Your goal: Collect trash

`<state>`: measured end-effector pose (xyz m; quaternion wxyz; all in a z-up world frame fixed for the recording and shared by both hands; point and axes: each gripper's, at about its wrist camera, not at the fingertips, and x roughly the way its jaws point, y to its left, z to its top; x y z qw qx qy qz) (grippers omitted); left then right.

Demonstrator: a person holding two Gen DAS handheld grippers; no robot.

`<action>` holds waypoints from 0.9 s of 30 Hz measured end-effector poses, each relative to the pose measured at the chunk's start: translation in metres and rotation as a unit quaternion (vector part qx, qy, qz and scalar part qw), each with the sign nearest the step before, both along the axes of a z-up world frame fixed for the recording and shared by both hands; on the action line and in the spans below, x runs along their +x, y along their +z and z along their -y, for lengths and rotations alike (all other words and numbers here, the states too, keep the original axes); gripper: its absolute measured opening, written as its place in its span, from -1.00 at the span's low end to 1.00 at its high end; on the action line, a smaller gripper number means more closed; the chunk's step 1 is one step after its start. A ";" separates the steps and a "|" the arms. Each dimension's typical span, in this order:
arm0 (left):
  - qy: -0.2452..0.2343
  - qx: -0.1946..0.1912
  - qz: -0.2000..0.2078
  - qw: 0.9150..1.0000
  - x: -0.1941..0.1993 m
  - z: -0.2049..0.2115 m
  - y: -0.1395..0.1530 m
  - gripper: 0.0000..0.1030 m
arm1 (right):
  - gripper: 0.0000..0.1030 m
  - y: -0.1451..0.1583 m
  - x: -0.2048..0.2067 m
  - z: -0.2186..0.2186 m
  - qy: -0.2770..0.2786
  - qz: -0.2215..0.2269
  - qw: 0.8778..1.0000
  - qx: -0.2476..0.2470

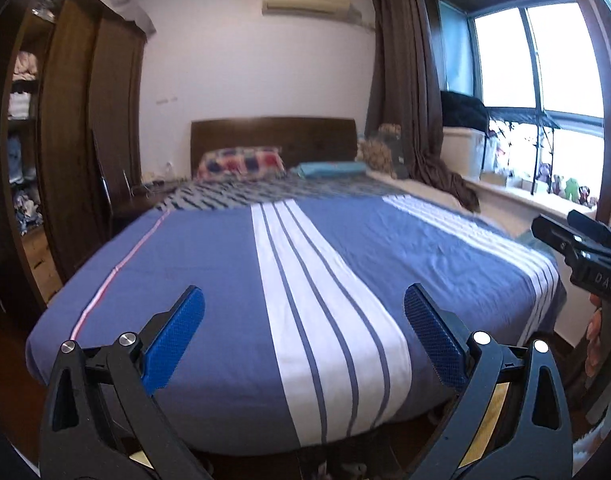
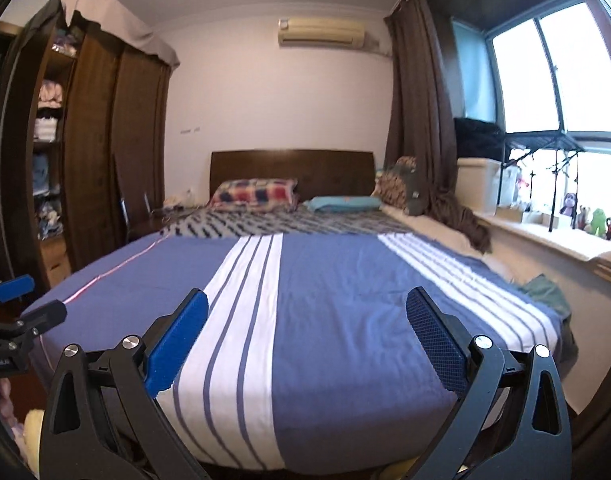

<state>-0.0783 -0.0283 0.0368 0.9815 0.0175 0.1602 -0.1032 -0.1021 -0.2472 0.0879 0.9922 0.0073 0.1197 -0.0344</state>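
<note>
My left gripper (image 1: 303,300) is open, its blue pads (image 1: 173,344) spread wide with nothing between them. It points almost level across a bed with a blue and white striped cover (image 1: 209,272). My right gripper (image 2: 307,300) is open just as wide and holds nothing, aimed over the same cover (image 2: 337,280). Each shows at the edge of the other's view: the right gripper (image 1: 557,224) at the right edge, the left gripper (image 2: 41,296) at the left edge. I can make out no piece of trash in either view.
A dark wardrobe (image 2: 97,152) with stacked clothes stands left of the bed. Pillows (image 2: 253,194) and a headboard (image 2: 293,168) are at the far end. A window sill (image 2: 553,236) with small figures runs on the right, under a brown curtain (image 2: 421,120). A green cloth (image 2: 545,292) hangs off the bed's right edge.
</note>
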 end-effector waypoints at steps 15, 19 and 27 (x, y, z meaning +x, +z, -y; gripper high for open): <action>0.017 -0.009 0.004 1.000 -0.019 -0.008 0.002 0.84 | 0.93 0.007 -0.016 -0.011 -0.001 0.011 1.000 -0.005; 0.022 -0.010 0.002 1.000 -0.018 -0.011 0.002 0.84 | 0.93 0.008 -0.016 -0.013 0.000 0.007 1.000 -0.007; 0.021 -0.014 0.003 1.000 -0.017 -0.012 0.004 0.84 | 0.93 0.007 -0.014 -0.018 0.007 0.002 1.000 -0.013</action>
